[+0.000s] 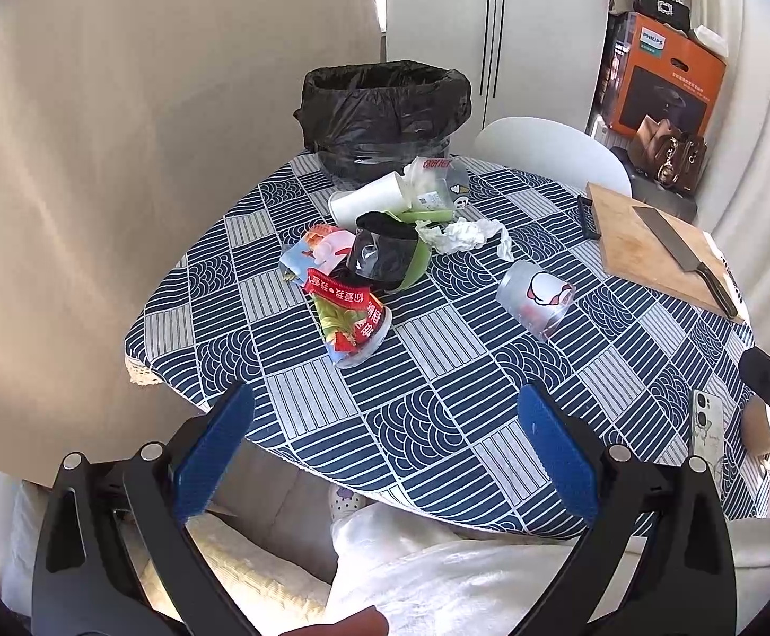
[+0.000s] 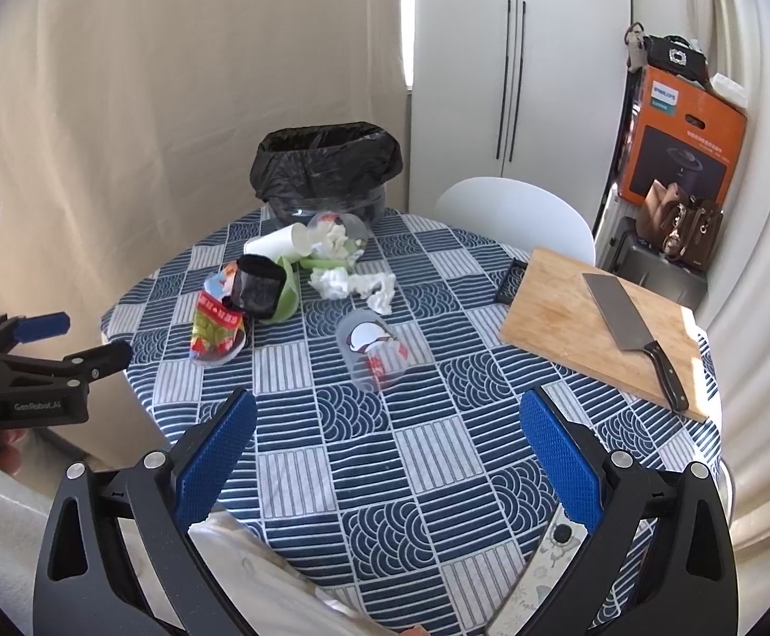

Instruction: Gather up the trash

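A bin lined with a black bag stands at the far edge of the table. Trash lies in front of it: a white paper cup, a green bowl with a black insert, a red and green snack wrapper, crumpled tissue and a clear printed cup on its side. My left gripper is open and empty above the near table edge. My right gripper is open and empty above the table, short of the clear cup.
A wooden cutting board with a cleaver lies at the right. A phone lies near the front edge. A white chair, boxes and bags stand behind. The table has a blue patterned cloth.
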A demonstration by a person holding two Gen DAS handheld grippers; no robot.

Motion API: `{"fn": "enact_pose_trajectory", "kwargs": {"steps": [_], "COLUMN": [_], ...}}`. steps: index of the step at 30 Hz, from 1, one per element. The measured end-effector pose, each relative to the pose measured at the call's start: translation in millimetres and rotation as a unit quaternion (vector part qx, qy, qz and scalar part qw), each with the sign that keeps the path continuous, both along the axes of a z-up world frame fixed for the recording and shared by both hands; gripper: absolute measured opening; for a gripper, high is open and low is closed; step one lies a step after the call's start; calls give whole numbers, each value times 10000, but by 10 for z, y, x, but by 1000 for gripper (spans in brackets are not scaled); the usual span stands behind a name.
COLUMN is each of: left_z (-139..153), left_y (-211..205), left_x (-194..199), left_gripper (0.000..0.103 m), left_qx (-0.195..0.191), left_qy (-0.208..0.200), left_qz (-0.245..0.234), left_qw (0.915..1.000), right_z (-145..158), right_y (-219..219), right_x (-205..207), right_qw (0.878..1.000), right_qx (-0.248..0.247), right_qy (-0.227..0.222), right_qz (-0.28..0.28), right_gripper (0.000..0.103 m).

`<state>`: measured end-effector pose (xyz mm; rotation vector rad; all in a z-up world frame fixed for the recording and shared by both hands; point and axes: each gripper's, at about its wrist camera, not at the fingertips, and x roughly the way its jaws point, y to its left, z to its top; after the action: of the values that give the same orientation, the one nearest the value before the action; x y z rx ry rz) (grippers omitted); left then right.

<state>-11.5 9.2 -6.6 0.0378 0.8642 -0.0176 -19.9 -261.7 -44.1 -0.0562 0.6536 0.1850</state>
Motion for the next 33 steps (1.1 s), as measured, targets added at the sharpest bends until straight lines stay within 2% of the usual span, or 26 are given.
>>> {"fn": "enact_pose_trajectory", "kwargs": {"steps": [33], "left_z": [-40], "left_y": [-3], "left_x": [42], "left_gripper": [97], "left_qx": [-46], "left_qy": [89], "left_qz": [-1], "left_qw": [9999], "right_z": [-29], "right_y": [8], "right_x": [52], "right_qw": [9999], "right_qx": [-42], "right_qy": [63], "right_qz": [67], "right_gripper": [95]}}
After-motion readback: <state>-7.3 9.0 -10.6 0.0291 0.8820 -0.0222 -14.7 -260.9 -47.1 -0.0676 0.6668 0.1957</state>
